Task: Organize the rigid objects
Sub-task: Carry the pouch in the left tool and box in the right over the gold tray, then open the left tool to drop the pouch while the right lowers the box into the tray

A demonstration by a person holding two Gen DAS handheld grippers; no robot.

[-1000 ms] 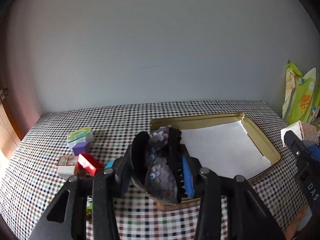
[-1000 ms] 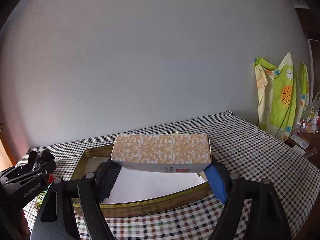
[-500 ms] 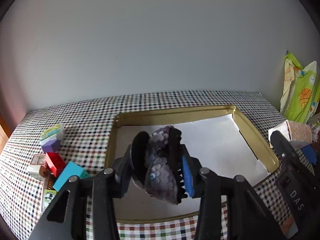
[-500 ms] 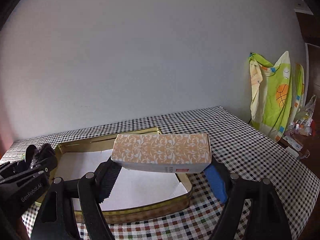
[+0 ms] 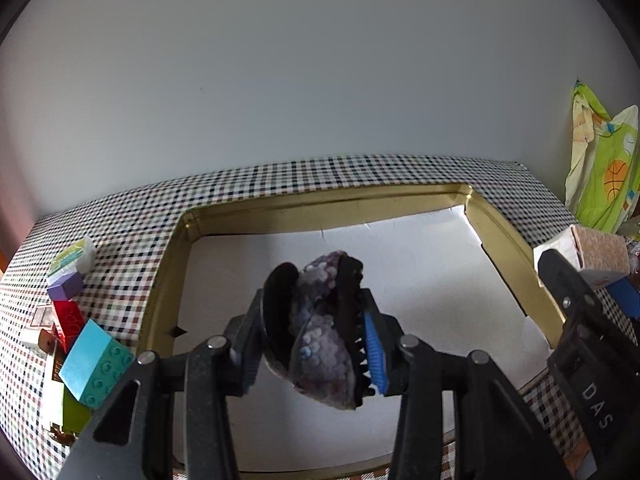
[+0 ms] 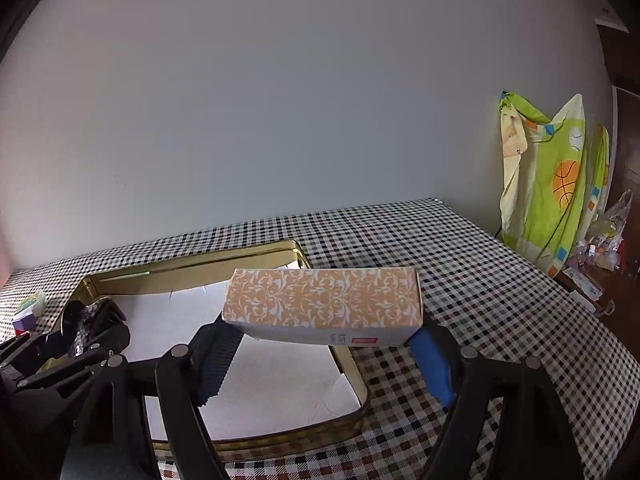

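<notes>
My left gripper (image 5: 316,340) is shut on a purple scaly pouch with a black edge (image 5: 324,344) and holds it above the white paper lining of a gold tray (image 5: 320,204). My right gripper (image 6: 324,356) is shut on a long orange patterned box (image 6: 324,300) and holds it level over the tray's right rim (image 6: 356,368). The box also shows at the right edge of the left wrist view (image 5: 592,256). The left gripper with the pouch shows at the lower left of the right wrist view (image 6: 86,328).
Toy blocks lie left of the tray on the checkered tablecloth (image 5: 120,248): a teal brick (image 5: 96,364), a red brick (image 5: 66,316), a purple block (image 5: 64,286) and a green-white box (image 5: 74,254). A green bag (image 6: 552,184) hangs at the right. A grey wall stands behind.
Both grippers have moved left and forward over the tray with their loads. The pouch now hangs over the tray's paper. The box is nearer the tray's right rim.
</notes>
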